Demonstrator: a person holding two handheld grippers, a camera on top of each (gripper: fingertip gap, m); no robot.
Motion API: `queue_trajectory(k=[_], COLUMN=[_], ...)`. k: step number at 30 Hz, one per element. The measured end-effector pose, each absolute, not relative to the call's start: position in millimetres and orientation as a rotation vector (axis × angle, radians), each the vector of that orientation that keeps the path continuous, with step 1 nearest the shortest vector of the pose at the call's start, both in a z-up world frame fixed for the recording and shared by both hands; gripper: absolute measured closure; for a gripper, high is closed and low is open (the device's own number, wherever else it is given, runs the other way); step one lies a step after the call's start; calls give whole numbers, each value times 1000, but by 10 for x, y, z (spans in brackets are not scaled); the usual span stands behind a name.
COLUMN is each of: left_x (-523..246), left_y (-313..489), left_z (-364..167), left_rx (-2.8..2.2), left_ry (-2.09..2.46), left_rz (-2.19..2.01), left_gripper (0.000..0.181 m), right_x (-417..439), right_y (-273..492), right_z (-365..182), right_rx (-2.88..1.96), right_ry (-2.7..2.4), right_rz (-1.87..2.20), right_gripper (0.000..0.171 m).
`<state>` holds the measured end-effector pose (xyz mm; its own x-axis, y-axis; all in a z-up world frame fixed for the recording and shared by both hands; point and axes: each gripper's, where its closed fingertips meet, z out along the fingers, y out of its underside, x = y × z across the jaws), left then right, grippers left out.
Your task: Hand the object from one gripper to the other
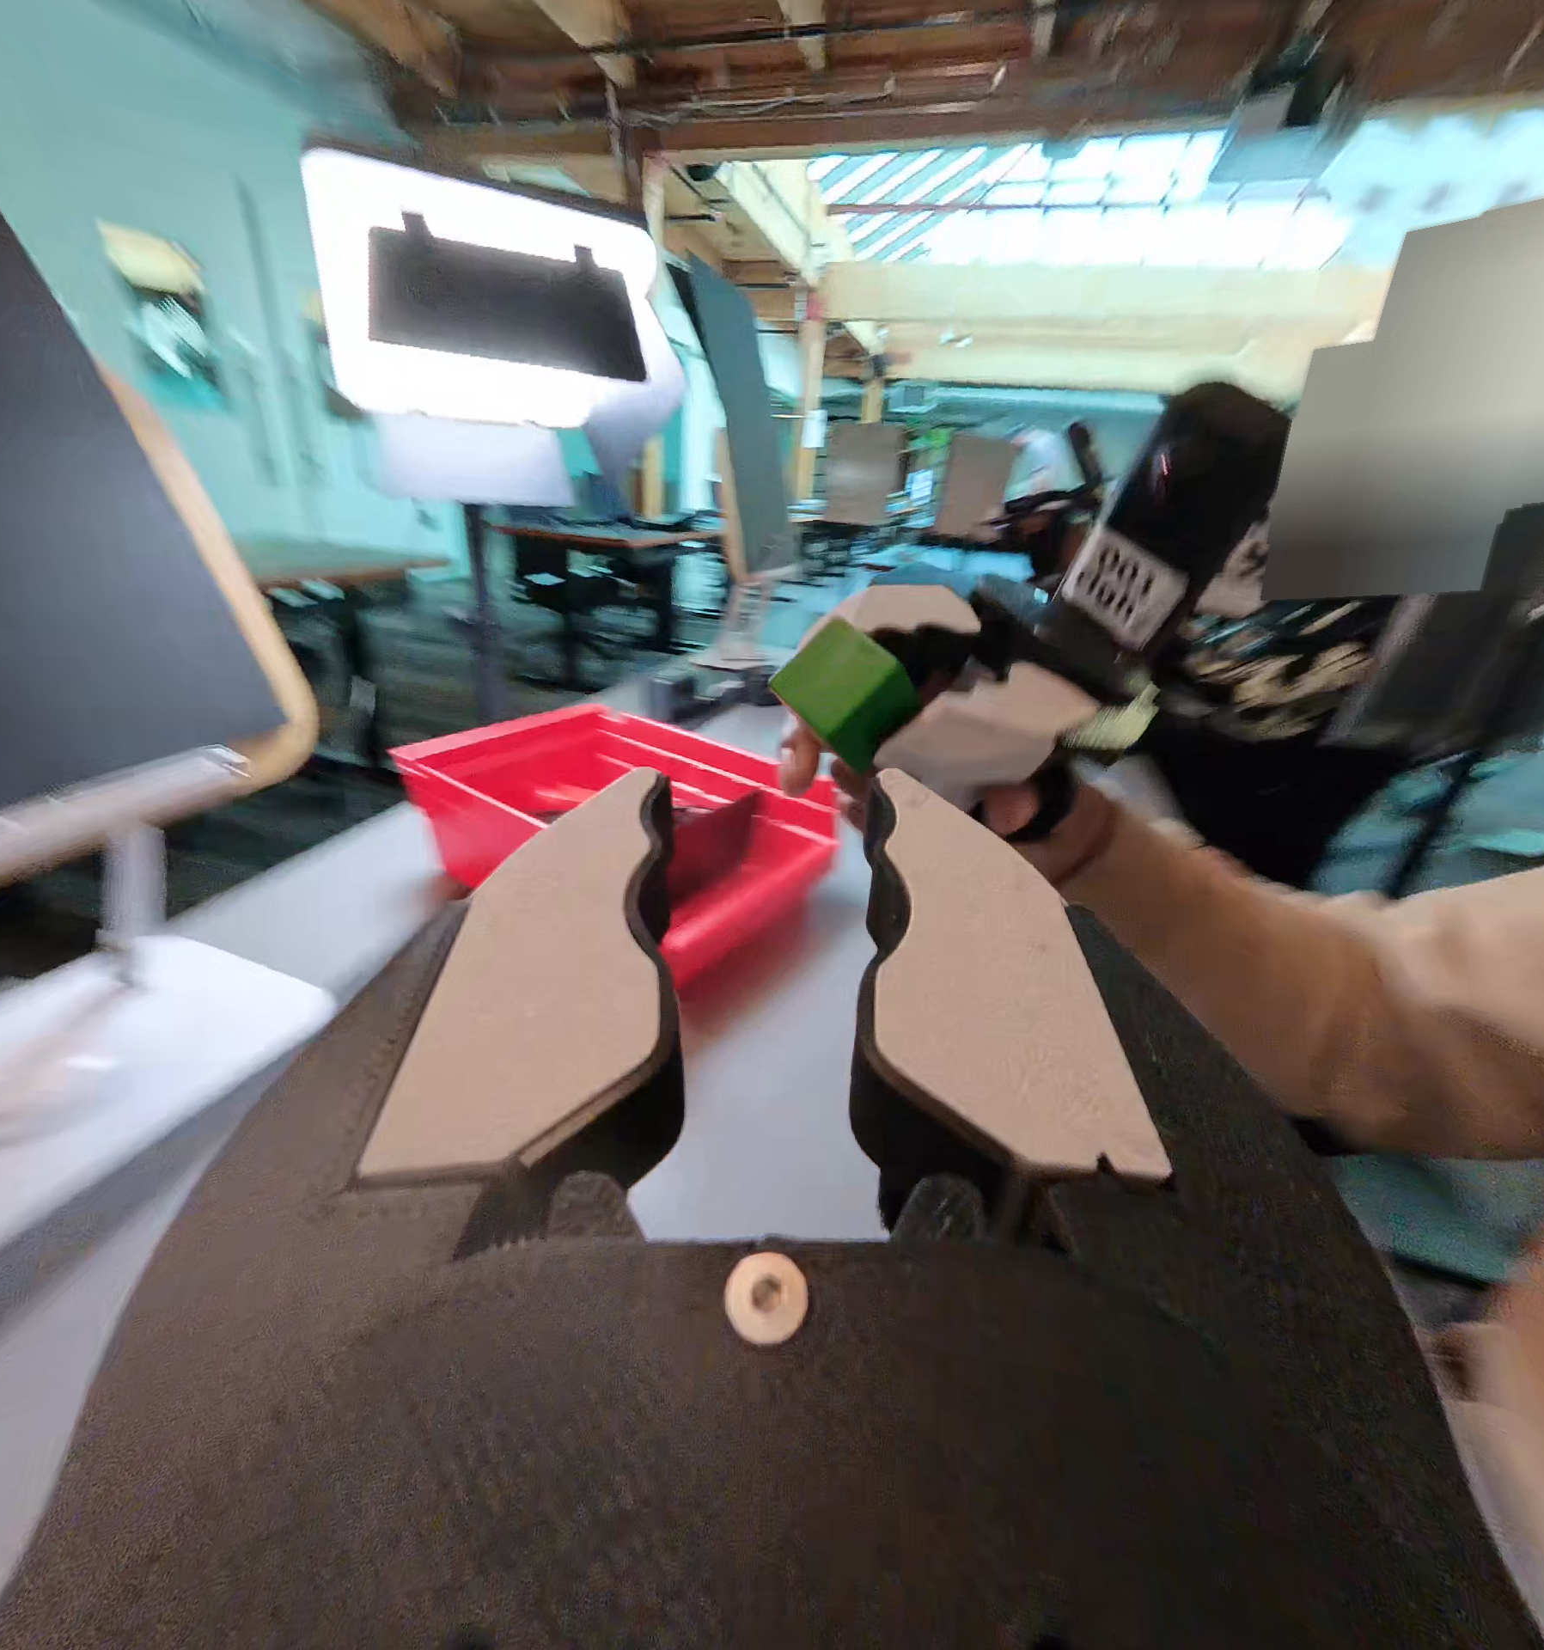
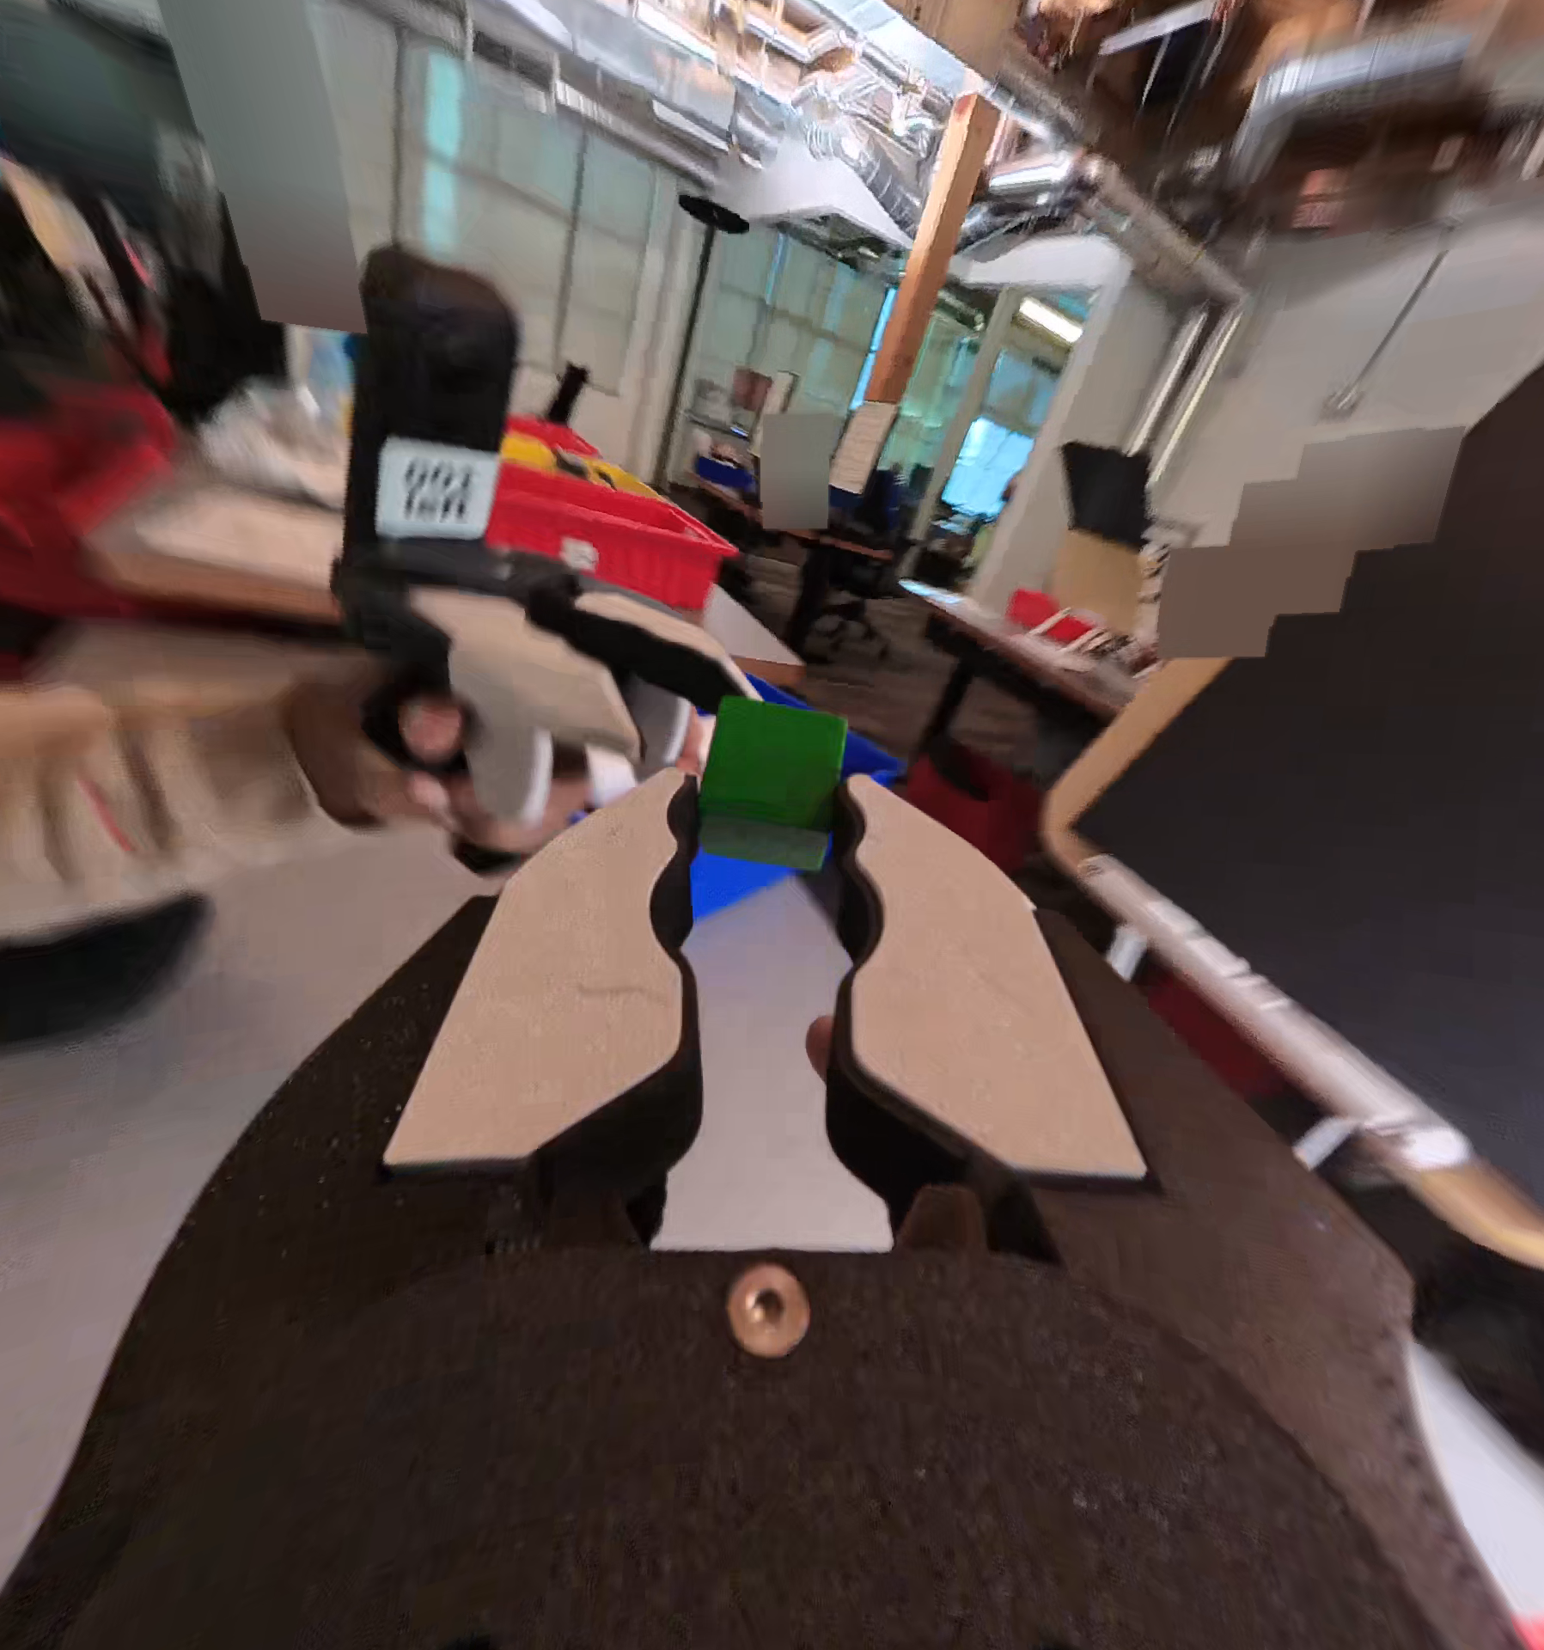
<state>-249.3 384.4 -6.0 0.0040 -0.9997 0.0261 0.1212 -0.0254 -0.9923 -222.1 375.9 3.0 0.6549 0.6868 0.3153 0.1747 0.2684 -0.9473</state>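
Right gripper (image 2: 766, 826) pinches green block (image 2: 772, 768) at its fingertips; left gripper (image 1: 763, 808) wide, empty, block ahead, up-right of its fingers.

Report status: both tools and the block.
Right tool shut on green block, held up off the table. Left tool open, empty, apart from the block. Nothing between them; red bin sits behind.
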Motion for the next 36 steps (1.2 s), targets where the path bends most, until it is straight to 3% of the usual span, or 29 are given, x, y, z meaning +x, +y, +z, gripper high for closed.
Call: queue_trajectory(k=[4, 6, 9, 11, 18, 21, 23, 25, 29, 33, 36], left_x=[-2411, -2330, -2330, -2375, -2548, -2403, -2336, -2315, -2349, -2370, -2311], left_y=[3706, 3646, 3685, 3720, 3989, 3859, 3857, 3873, 3877, 3859, 3881], left_z=[-184, -309, -320, -223, -96, -215, -308, -355, -344, -320, -504], left_rx=[-1302, -1368, -1335, -1254, -951, -848, -817, -817, -1008, -1272, -1433], left_ry=[1124, 1177, 1184, 1164, 1144, 1216, 1245, 1263, 1254, 1167, 1178], left_rz=[-1647, -1664, -1593, -1506, -659, -480, -362, -356, -754, -1316, -1407], left_gripper=[134, 152, 152, 152, 152, 152, 152, 150, 140, 133, 133], right_x=[-2350, -2490, -2555, -2504, -2354, -2523, -2637, -2611, -2376, -2179, -2230], right_y=[3746, 3782, 3816, 3836, 3801, 3839, 3859, 3911, 3945, 3969, 4020], right_z=[-185, -322, -358, -305, -66, -202, -325, -382, -269, -309, -469], right_rx=[-1136, -1070, -1007, -1072, -1421, -1512, -1557, -1575, -1456, -1305, -1215], right_ry=[-1080, -1167, -1190, -1129, -713, -656, -659, -670, -787, -1030, -1175], right_rz=[-60, -248, -386, -293, 729, 877, 874, 786, 437, -191, -493], right_gripper=[143, 143, 143, 142, 131, 126, 138, 142, 143, 143, 143])
